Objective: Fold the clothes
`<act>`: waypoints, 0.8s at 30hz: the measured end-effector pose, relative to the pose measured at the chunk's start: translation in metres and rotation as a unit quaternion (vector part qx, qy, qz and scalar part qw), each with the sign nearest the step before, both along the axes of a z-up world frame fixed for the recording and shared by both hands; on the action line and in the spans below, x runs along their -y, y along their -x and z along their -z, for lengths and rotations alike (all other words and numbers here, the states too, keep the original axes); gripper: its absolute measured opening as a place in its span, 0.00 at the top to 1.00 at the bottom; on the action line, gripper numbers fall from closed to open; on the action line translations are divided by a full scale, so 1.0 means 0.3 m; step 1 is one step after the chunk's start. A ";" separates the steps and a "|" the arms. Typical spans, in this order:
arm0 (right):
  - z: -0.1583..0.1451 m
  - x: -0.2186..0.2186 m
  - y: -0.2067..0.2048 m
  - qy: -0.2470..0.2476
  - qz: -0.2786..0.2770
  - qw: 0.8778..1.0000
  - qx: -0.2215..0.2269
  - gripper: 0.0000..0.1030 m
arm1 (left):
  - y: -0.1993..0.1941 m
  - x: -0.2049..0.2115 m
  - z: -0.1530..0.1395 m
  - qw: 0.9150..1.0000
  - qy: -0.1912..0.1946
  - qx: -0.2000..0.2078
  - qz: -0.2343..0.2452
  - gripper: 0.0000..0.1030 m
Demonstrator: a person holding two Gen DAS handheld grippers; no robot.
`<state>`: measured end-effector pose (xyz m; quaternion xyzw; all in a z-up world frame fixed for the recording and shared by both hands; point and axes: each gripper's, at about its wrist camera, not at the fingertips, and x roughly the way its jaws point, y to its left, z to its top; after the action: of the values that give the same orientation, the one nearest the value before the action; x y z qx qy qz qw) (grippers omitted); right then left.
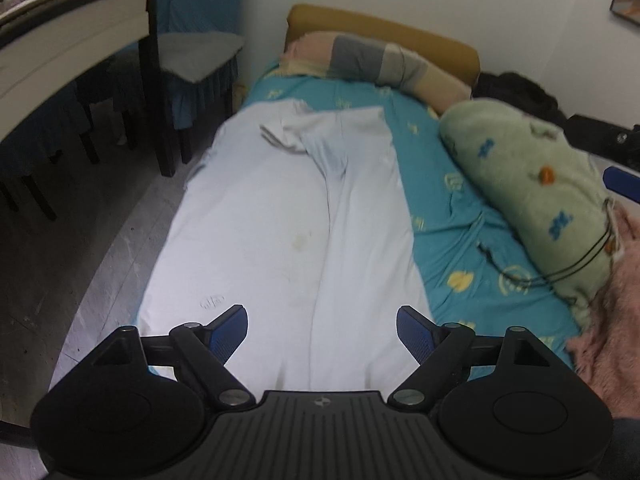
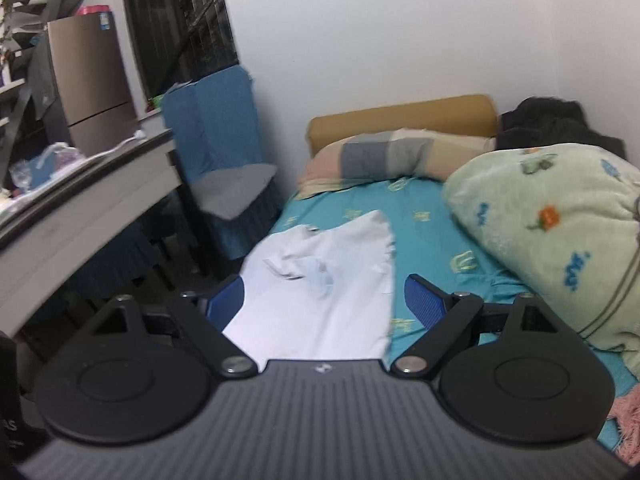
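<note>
Taking the shirt (image 1: 280, 216) as the landmark and reading across from its left: the chair (image 1: 196, 56) and desk (image 1: 72, 36) stand on the floor off its left edge, and the shirt's left margin lies along, perhaps slightly over, the bed's left side. The shirt itself, pale and whitish, is spread lengthwise on the teal sheet (image 1: 460, 216), hem toward the cameras and collar toward the pillow (image 1: 372, 60) beyond its far end. One sleeve appears turned in across the chest, and a long crease runs down the body, so by my judgement the first lengthwise fold may be started; the rest, squaring the sides and folding hem to collar, looks undone. The left gripper (image 1: 322, 330) hovers above the hem with its jaws spread wide, grasping nothing. The right gripper (image 2: 324, 296) is likewise released, above the shirt's right half, with nothing between its pads. To the right of the shirt lies bare sheet, then the green quilt (image 1: 528, 188) well apart, and a pink blanket (image 1: 600, 344) beyond that
</note>
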<state>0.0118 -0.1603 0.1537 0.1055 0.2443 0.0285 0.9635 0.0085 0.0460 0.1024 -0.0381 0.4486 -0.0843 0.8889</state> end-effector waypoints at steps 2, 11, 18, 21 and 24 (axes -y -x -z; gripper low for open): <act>-0.073 -0.015 0.004 0.012 0.016 1.000 0.004 0.14 | 0.006 -0.009 -0.075 1.000 -0.011 0.009 -0.003 0.18; -0.150 0.042 -0.012 -0.059 0.026 0.997 0.037 0.14 | 0.038 -0.014 -0.253 0.996 -0.010 0.090 -0.022 0.08; 0.051 -0.031 -0.220 0.029 -0.030 0.999 -0.015 0.14 | -0.122 -0.037 -0.031 0.992 0.009 0.121 -0.044 0.07; 0.112 -0.085 -0.354 0.053 -0.055 0.997 -0.027 0.14 | -0.219 -0.087 0.090 0.992 0.025 0.115 -0.054 0.07; 0.173 -0.177 -0.532 0.062 -0.094 0.993 -0.039 0.15 | -0.308 -0.159 0.207 0.992 0.035 0.102 -0.071 0.08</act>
<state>0.1715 -0.1072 0.1017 0.0227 0.2917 0.0997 0.9510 0.1009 0.0936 0.0404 -0.0924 0.3481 -0.0397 0.9321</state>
